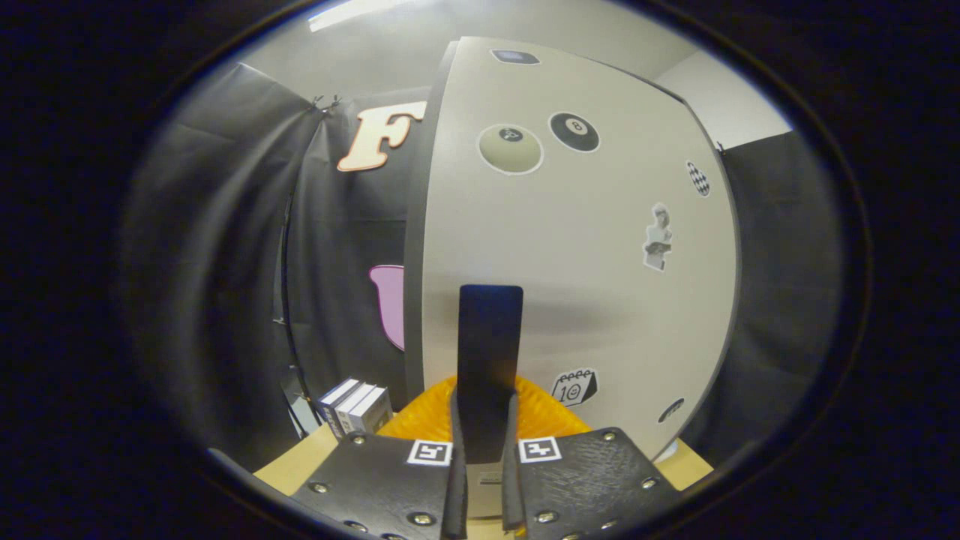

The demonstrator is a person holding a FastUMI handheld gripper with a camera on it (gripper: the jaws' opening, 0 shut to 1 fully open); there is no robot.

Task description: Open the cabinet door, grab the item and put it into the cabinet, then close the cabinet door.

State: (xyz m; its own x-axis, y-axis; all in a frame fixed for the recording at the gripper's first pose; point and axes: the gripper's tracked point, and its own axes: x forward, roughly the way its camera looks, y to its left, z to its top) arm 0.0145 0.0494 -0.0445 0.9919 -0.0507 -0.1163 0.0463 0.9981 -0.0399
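Pale grey cabinet door (577, 247) fills the centre and looks shut, its dark upright handle (489, 360) clamped between the nearly closed fingers of the gripper (484, 480) at bottom centre, so opening seems barely begun, the orange item (547, 416) still waiting just beyond the fingers.
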